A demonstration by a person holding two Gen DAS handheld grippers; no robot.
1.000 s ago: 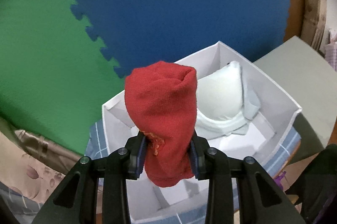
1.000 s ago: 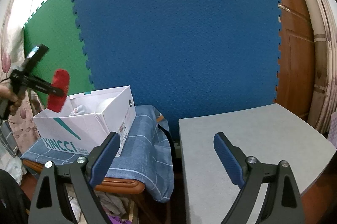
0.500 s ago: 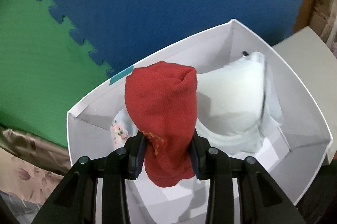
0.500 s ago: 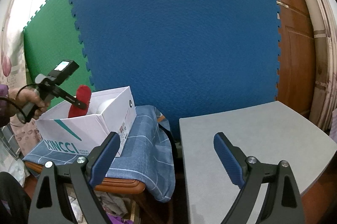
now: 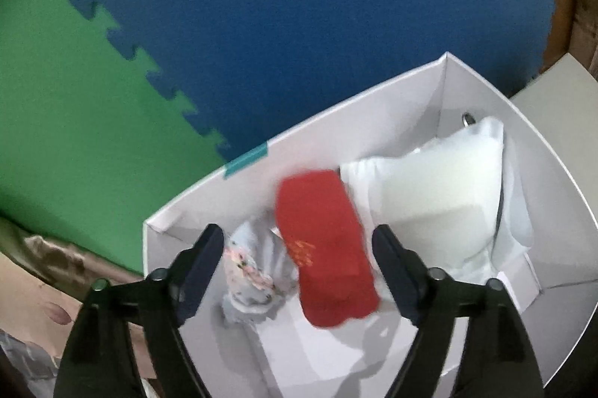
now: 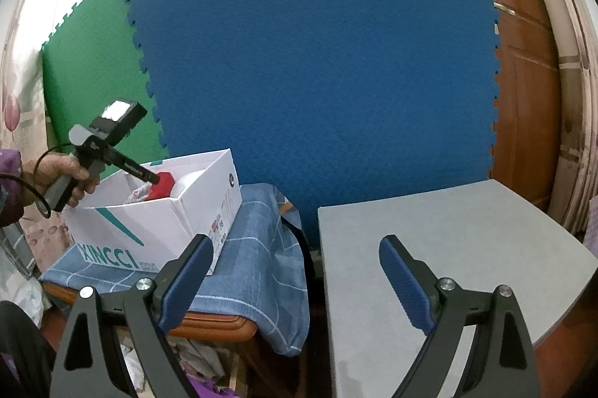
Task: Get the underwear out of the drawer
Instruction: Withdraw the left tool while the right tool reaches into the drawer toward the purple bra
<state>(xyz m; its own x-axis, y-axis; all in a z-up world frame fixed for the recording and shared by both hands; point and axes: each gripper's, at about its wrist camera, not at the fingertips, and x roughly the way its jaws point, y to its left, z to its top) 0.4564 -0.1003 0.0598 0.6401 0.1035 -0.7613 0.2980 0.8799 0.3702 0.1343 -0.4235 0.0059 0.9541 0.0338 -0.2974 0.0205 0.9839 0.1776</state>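
Observation:
A white cardboard box serves as the drawer. Inside lie a red folded garment, a pale floral one to its left and a white padded bra to its right. My left gripper is open just above the box, its fingers either side of the red garment without gripping it. In the right wrist view the box stands on a chair at the left, with the left gripper reaching into it. My right gripper is open and empty, far from the box.
The box stands on a blue checked cloth over a wooden chair. A grey table is at the right. Blue foam mats and green foam mats cover the wall behind. A wooden door is at the far right.
My left gripper came down into the box and opened, letting go of the red garment, which now lies in the box. The right gripper has not moved.

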